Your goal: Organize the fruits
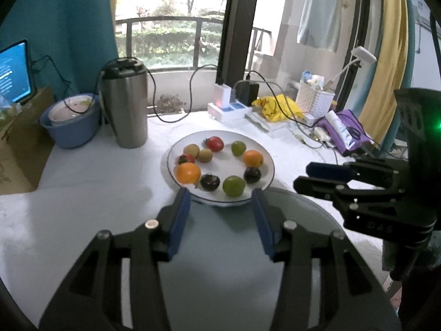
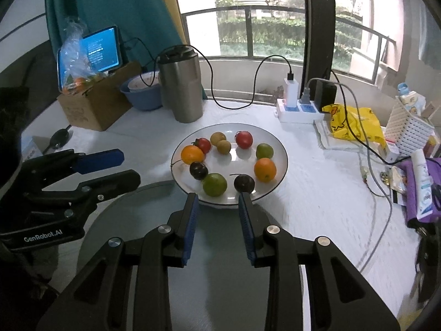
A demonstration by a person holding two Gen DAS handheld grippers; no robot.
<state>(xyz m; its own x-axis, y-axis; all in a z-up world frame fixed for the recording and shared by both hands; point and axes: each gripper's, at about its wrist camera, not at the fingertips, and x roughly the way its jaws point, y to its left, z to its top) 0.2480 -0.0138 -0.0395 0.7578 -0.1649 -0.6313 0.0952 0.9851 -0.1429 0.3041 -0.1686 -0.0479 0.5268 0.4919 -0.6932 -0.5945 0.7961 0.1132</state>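
On the desk, a round white plate w/ thin dark rim holds the fruit, ringed around its edge. Only the right wrist view shows the clear plastic bag on the cardboard box; only the left view shows the pale cloth hanging outside. Count: 2 oranges, 2 green fruits, 2 dark purple ones, 2 red tomatoes, 2 small brownish ones, possibly longans. All round, smooth-skinned. A grey disc, matte, lies under both tools, touching the plate's near side. Steel tumbler and blue plastic basin stand behind. Left gripper: jaws wide apart, holding nothing. Right gripper: jaws apart, narrower gap, also nothing between.
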